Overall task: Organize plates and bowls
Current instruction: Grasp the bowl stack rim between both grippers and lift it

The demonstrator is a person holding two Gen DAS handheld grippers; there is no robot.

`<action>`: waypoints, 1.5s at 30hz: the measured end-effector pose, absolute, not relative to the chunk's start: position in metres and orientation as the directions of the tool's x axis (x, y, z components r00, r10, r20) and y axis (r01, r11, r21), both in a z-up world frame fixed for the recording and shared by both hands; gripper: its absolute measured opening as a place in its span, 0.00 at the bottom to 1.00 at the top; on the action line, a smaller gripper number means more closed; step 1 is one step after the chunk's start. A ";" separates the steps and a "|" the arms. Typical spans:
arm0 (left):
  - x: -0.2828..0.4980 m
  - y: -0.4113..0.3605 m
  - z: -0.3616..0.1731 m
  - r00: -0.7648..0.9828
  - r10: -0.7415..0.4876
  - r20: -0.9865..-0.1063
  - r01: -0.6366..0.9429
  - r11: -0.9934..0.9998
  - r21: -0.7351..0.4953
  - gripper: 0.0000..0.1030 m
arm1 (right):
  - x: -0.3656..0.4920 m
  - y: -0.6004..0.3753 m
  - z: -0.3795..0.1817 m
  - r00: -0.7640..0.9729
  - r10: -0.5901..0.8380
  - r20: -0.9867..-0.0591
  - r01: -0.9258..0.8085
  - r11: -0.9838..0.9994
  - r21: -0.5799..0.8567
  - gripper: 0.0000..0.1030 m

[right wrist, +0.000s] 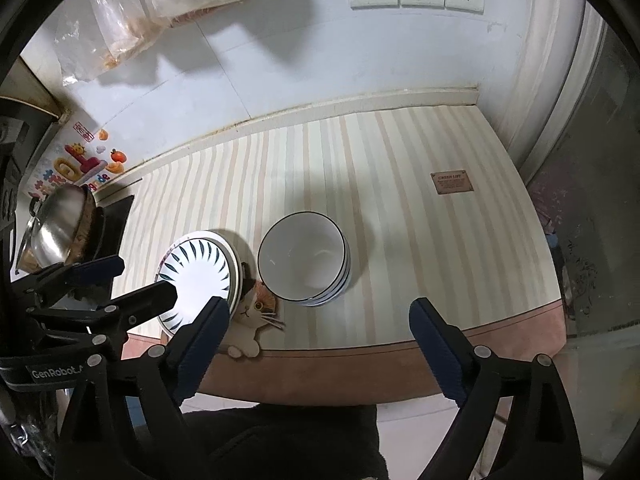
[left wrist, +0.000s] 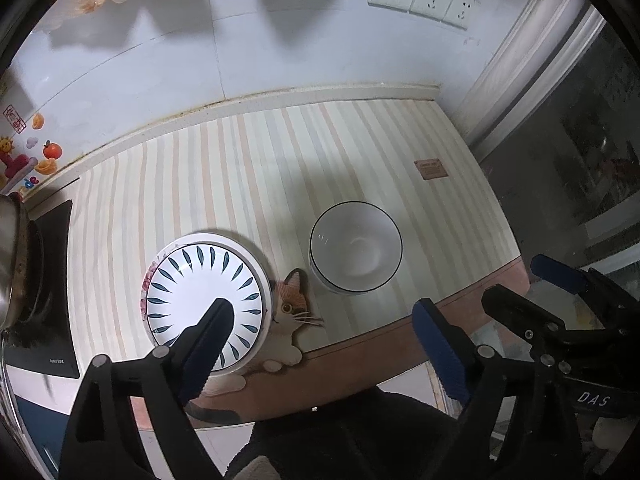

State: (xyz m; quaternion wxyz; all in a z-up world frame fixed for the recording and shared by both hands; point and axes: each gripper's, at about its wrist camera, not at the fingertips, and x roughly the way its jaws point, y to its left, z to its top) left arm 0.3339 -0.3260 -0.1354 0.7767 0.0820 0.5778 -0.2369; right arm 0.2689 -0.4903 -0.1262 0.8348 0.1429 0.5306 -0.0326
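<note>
Your left gripper (left wrist: 322, 316) and right gripper (right wrist: 318, 314) both hover with fingers spread wide, holding nothing. The stack of white plates, the top one ringed with blue leaf marks (left wrist: 204, 300), sits on the striped desk (left wrist: 248, 168) near its front edge. At its 3 o'clock, apart, stands the stack of white dark-rimmed bowls (right wrist: 304, 258).

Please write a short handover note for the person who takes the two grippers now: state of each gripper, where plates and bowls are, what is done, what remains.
Left gripper: open, empty, above the table's near edge.
Right gripper: open, empty, same height.
Plates: stacked, blue-leaf plate on top, left on the striped mat, partly over the cat picture.
Bowls: nested beside them, to the right.
Done: both stacks appear sorted.
Left: probably nothing, or only straightening.
</note>
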 end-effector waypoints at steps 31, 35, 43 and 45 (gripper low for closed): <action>0.461 -0.381 -0.360 -0.277 -0.328 -0.903 0.195 0.901 -0.387 0.86 | 0.371 -0.564 -0.381 0.238 0.613 -0.753 0.392 0.649 0.652 0.93; 0.464 -0.384 -0.372 -0.300 -0.378 -0.876 0.168 0.883 -0.439 0.68 | 0.380 -0.562 -0.393 0.220 0.630 -0.744 0.387 0.644 0.660 0.93; 0.461 -0.388 -0.374 -0.281 -0.417 -0.864 0.195 0.857 -0.477 0.54 | 0.394 -0.550 -0.407 0.176 0.640 -0.748 0.364 0.664 0.653 0.64; 0.460 -0.387 -0.374 -0.273 -0.421 -0.865 0.203 0.854 -0.480 0.54 | 0.397 -0.546 -0.410 0.180 0.636 -0.750 0.365 0.665 0.652 0.58</action>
